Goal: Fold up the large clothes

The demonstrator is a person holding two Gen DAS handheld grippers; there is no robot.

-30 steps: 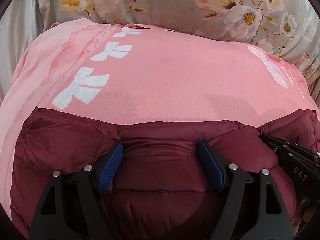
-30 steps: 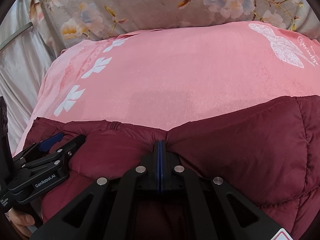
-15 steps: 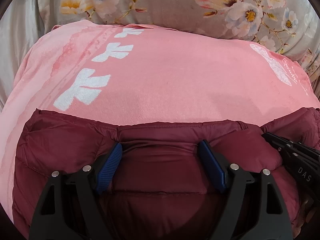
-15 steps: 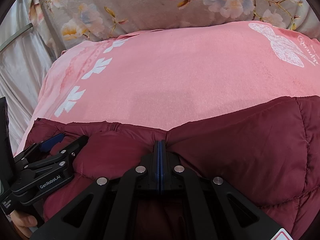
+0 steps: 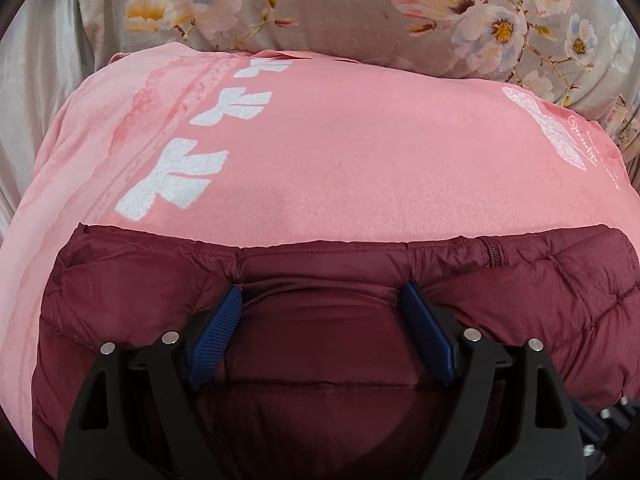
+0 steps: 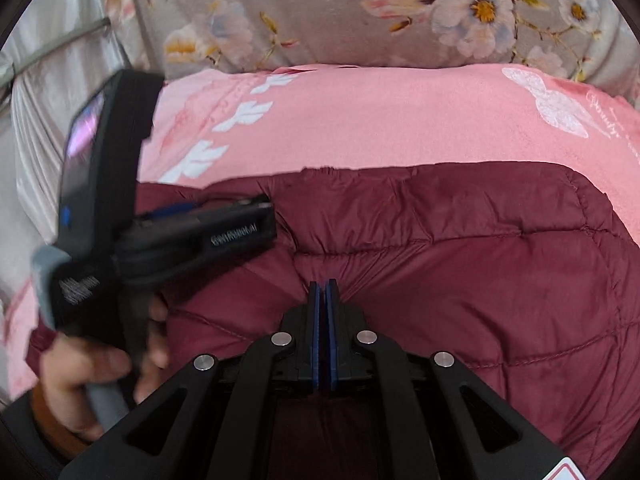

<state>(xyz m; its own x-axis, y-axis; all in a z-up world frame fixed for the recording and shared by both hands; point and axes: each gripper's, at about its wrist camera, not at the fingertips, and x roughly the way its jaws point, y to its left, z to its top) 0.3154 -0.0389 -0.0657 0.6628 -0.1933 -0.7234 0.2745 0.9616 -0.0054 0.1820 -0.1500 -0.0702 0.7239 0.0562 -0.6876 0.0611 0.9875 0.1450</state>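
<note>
The right tool [image 6: 325, 292] pinches a fold of the maroon jacket [image 6: 460, 264], its blue pads almost together. At left, blurred, a hand [image 6: 92, 376] holds the left tool [image 6: 224, 228] over the jacket's edge. A pink blanket [image 6: 380, 120] lies beneath.

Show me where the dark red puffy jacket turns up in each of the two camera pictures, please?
Left wrist view: the jacket fills the lower half, edge to edge, its zipper end at upper right.
Right wrist view: the jacket fills the lower centre and right, partly hidden at left by the other gripper.
Shared landmark: the white butterfly print on the pink blanket, at upper right in both views.
</note>
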